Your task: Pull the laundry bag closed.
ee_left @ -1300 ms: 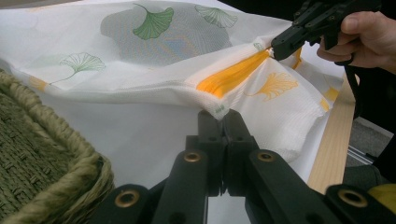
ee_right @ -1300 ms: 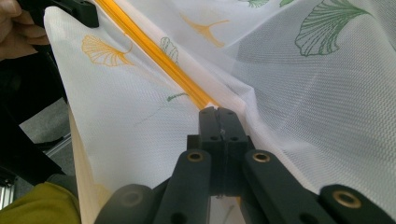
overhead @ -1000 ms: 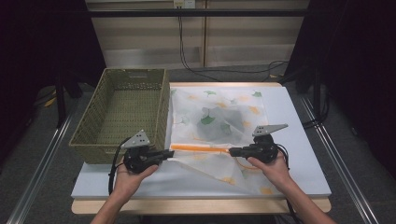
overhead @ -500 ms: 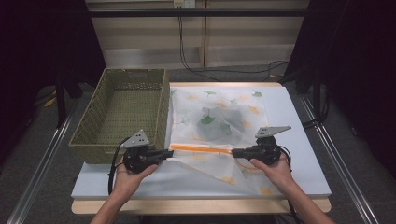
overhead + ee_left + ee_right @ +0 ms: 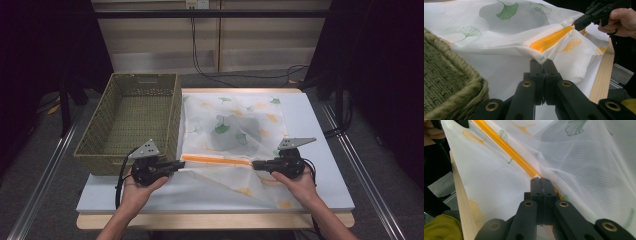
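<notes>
Both the left gripper (image 5: 176, 165) and right gripper (image 5: 256, 164) have fingers clamped on the orange-hemmed edge of the ginkgo-print cloth (image 5: 235, 131), stretched taut near the desk's (image 5: 320, 125) front edge. This looks like mid-fold; next, carry that edge evenly toward the far edge

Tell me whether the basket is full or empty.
Empty: the basket shows bare woven floor, and the cloth lies beside it on the table.

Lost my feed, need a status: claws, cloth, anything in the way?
Left claw and right claw both shut on cloth, orange edge stretched between them. Basket hard by left claw.
</notes>
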A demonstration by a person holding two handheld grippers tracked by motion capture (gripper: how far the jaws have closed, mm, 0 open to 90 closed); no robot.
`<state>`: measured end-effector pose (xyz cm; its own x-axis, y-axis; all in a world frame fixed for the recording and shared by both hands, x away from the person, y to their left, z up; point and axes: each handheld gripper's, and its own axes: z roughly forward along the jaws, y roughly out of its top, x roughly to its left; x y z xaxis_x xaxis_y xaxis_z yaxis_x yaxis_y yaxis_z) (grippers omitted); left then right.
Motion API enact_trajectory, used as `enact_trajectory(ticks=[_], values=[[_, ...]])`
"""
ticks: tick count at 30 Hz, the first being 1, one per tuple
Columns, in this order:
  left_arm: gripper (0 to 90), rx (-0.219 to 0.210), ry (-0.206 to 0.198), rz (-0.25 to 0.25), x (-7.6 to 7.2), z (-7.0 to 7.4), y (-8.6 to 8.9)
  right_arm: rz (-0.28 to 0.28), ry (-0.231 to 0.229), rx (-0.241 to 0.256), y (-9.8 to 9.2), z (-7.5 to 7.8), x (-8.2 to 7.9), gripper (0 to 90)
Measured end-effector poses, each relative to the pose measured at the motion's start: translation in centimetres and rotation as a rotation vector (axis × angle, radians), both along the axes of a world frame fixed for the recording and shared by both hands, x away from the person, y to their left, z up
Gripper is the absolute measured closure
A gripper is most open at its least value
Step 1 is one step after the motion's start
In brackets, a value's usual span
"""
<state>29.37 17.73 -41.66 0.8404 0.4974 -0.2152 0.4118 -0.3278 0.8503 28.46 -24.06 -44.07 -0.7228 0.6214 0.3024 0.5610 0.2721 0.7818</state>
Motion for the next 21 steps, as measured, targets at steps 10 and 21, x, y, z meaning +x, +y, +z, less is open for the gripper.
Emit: enact_trajectory(ticks=[10, 21], values=[[88.2, 0.011, -0.009, 0.003, -0.1, 0.2, -0.2, -0.011, 0.011, 0.012, -0.6, -0.1, -0.4, 90.0], [88.2, -0.007, 0.002, 0.004, -0.1, 0.0, -0.1, -0.035, 0.008, 0.010, -1.6, -0.2, -0.5, 90.0]])
